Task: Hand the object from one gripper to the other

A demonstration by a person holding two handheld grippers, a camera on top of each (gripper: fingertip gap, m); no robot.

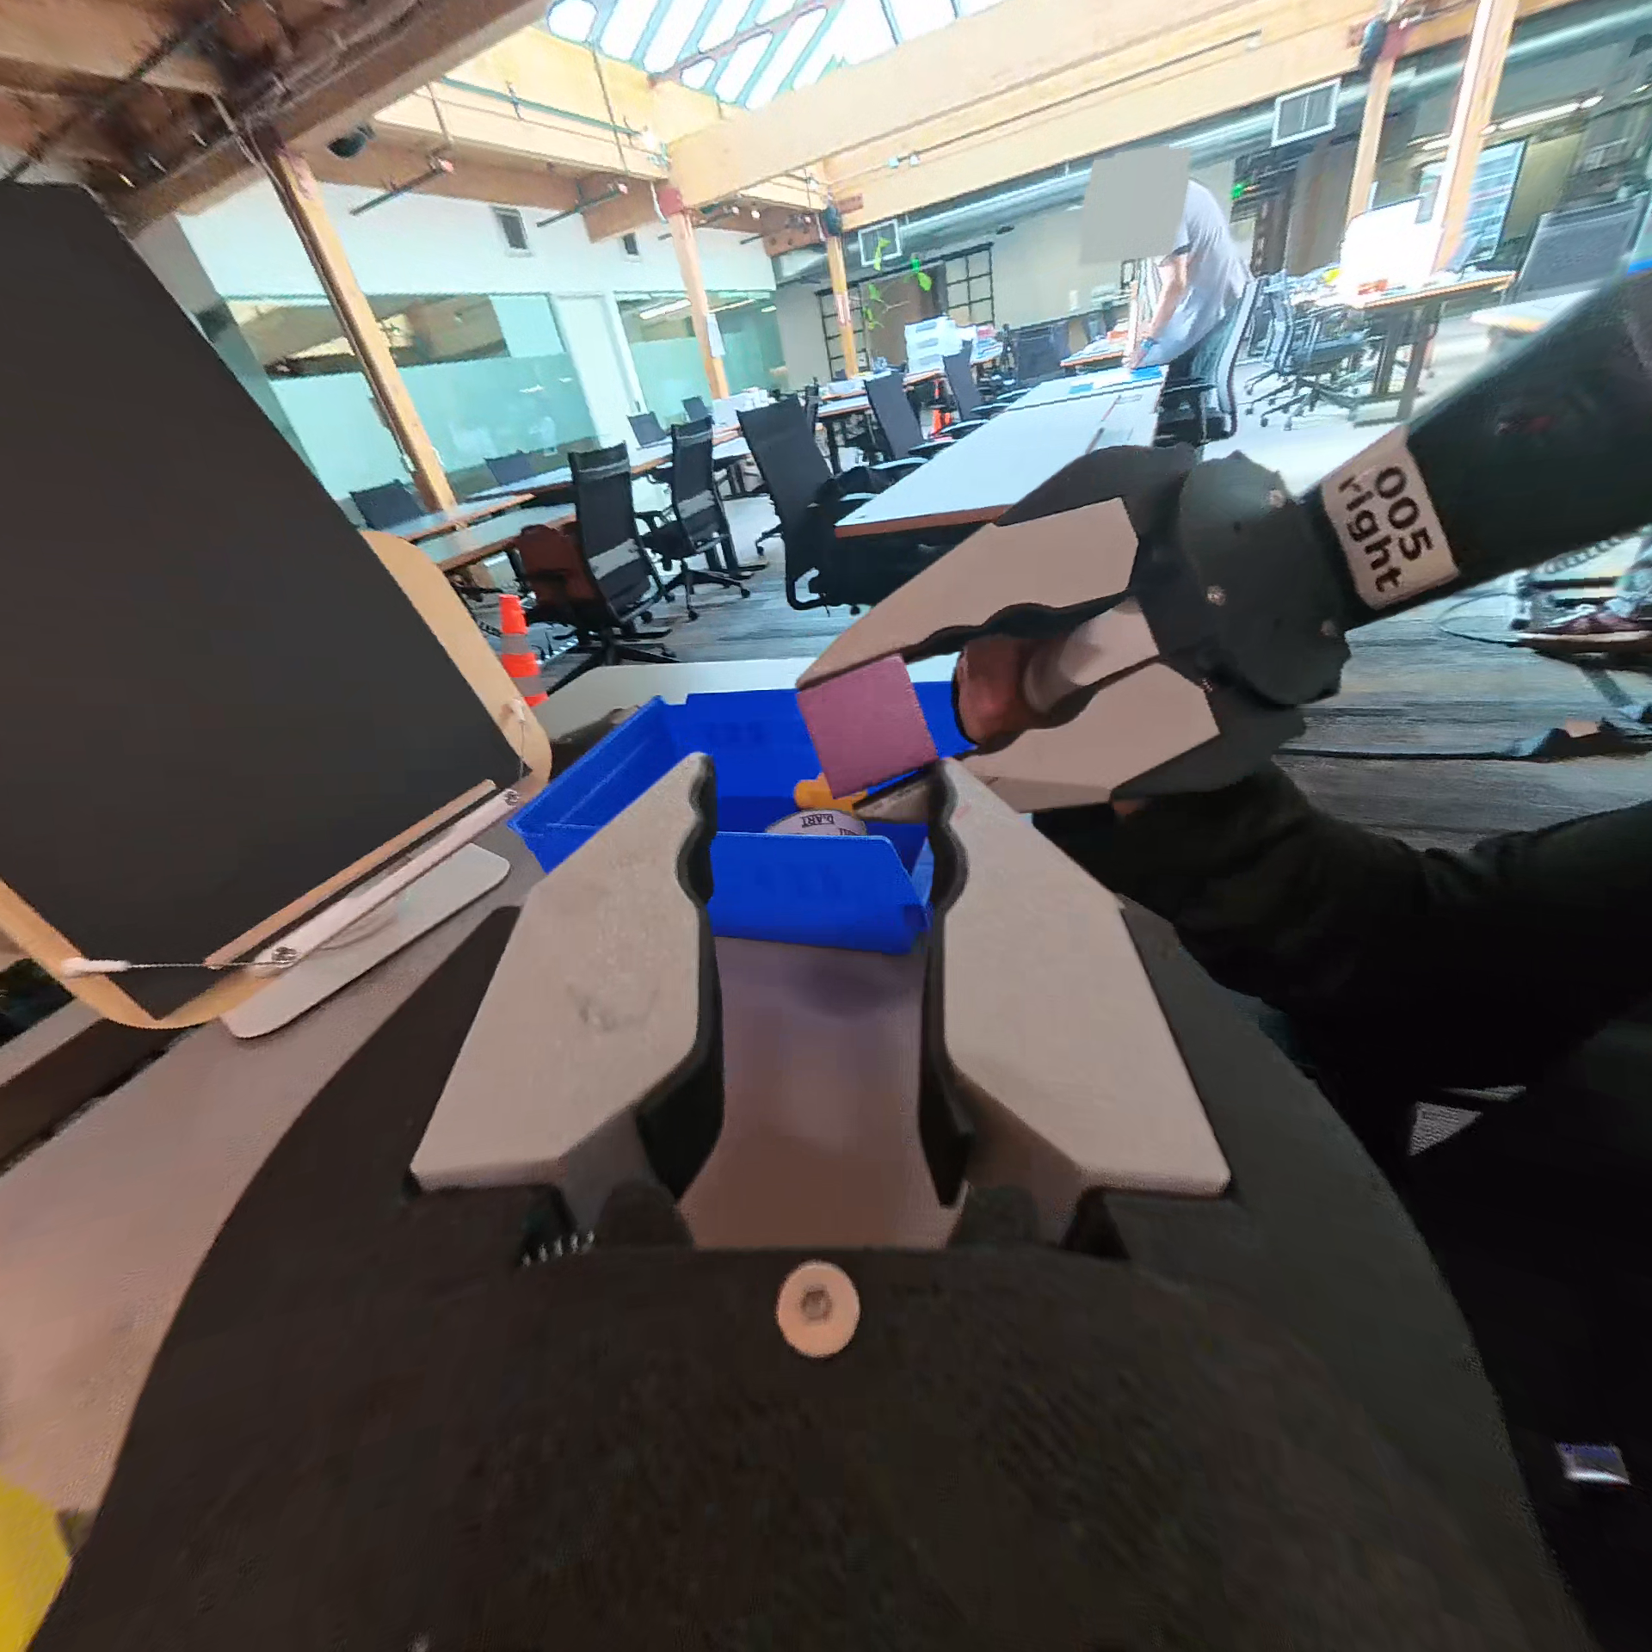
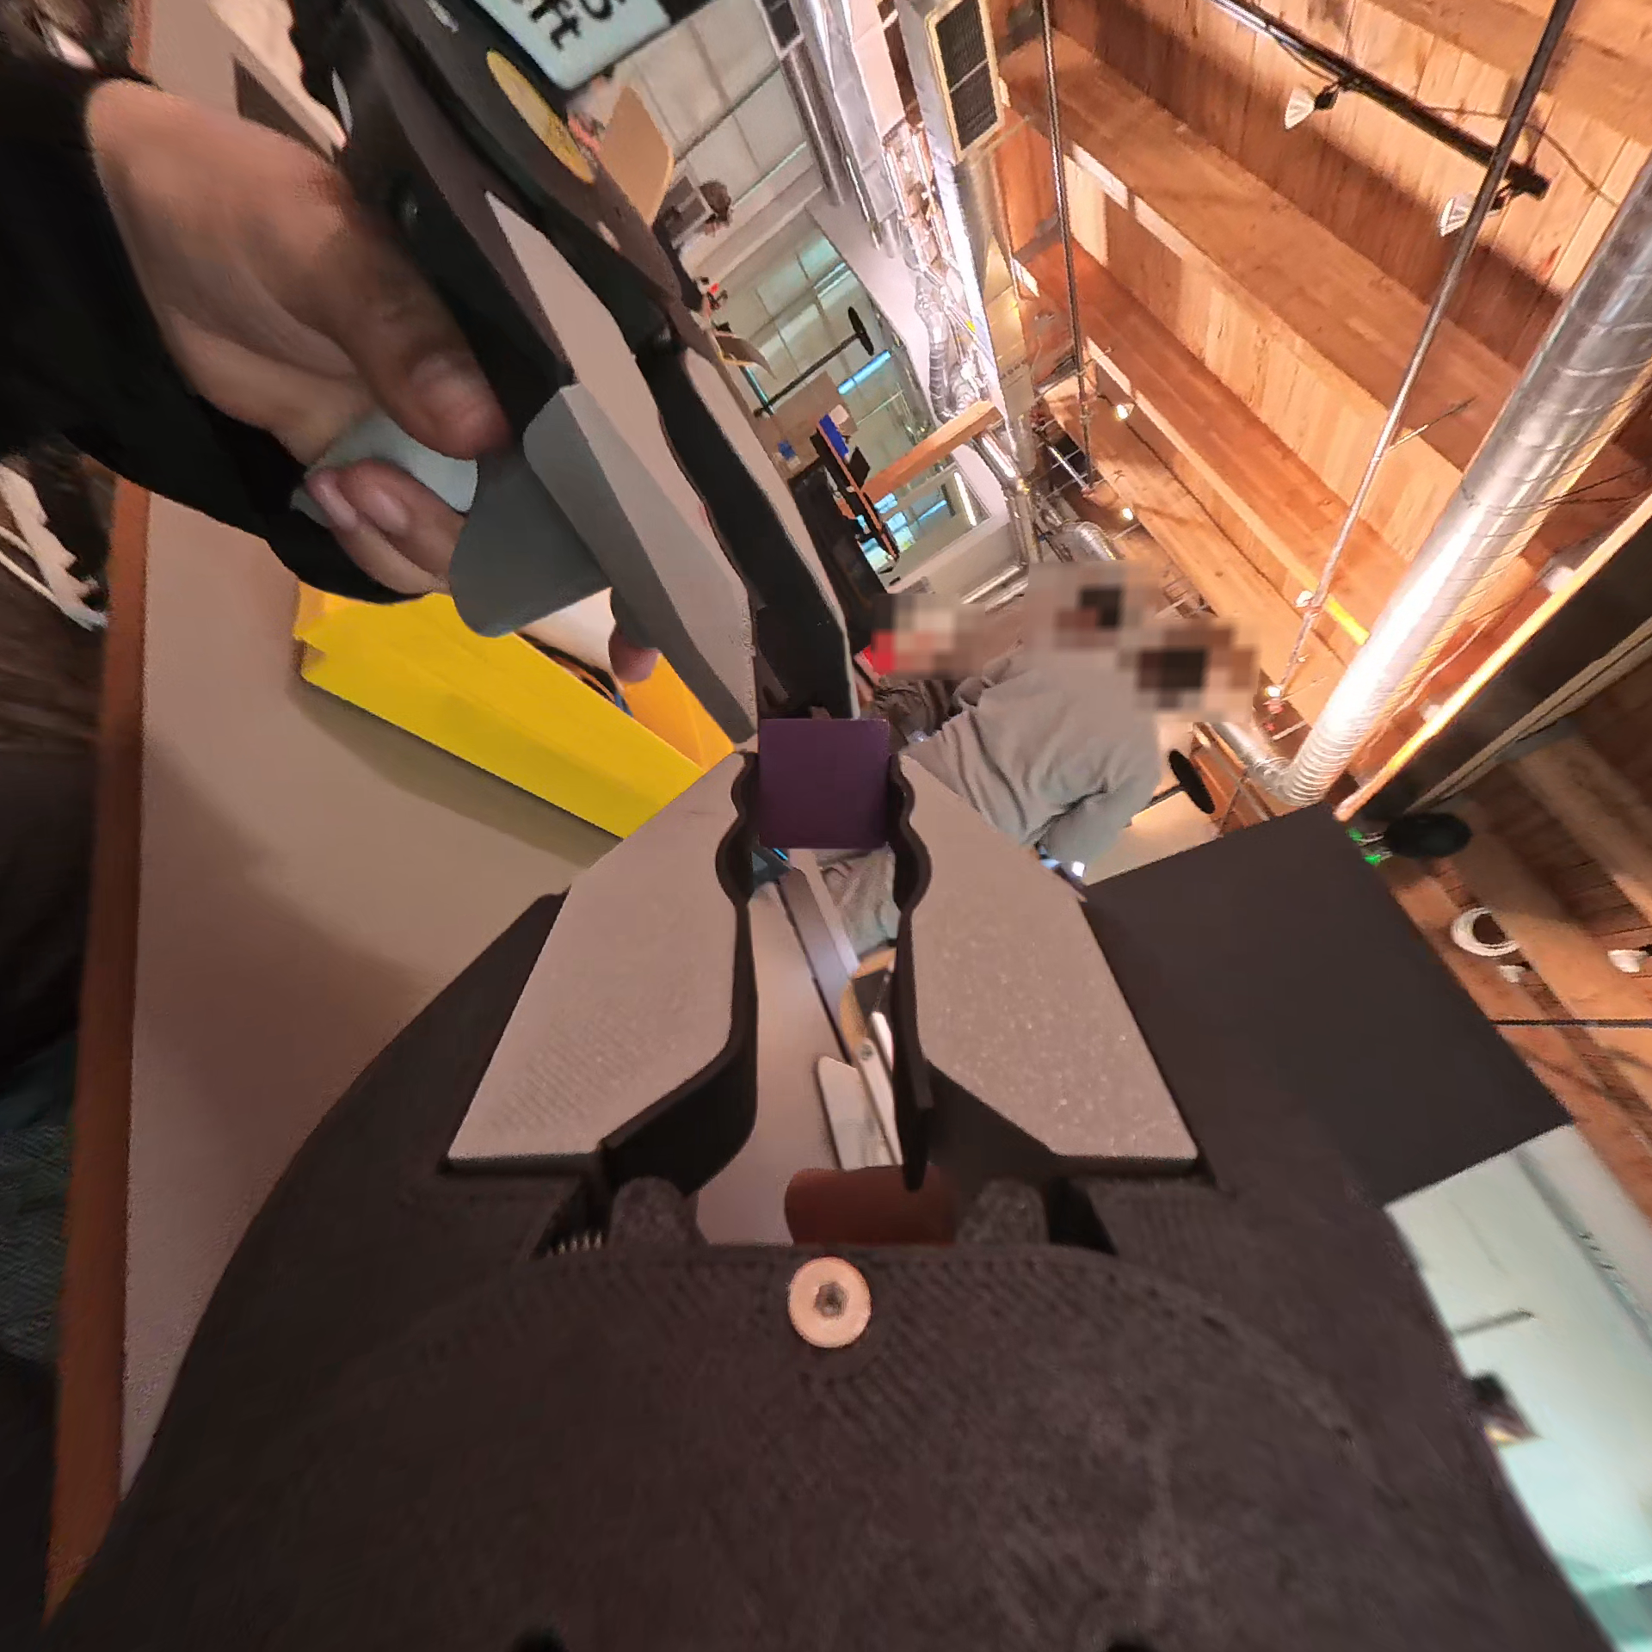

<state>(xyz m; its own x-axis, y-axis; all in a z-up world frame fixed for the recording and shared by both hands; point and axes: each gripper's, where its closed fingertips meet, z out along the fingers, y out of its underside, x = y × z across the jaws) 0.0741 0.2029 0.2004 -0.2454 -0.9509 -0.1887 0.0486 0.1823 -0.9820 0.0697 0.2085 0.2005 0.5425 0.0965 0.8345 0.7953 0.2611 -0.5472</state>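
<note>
Purple cube [image 1: 865, 726] [image 2: 822, 784] sitting clamped between fingertips of right gripper [image 1: 880, 729] [image 2: 821, 796], held in the air above blue bin [image 1: 804, 885]. Left gripper [image 1: 822, 804] [image 2: 769, 706] waiting just beneath and beside cube, fingers spread apart, right fingertip [image 1: 952, 796] almost touching cube's lower corner. Blue bin resting on grey table [image 1: 787, 1028], holding a yellow piece [image 1: 815, 792] and a round white item [image 1: 818, 822]. Yellow bin [image 2: 501, 706] lying beyond, near hand [image 2: 295, 358] gripping left gripper.
</note>
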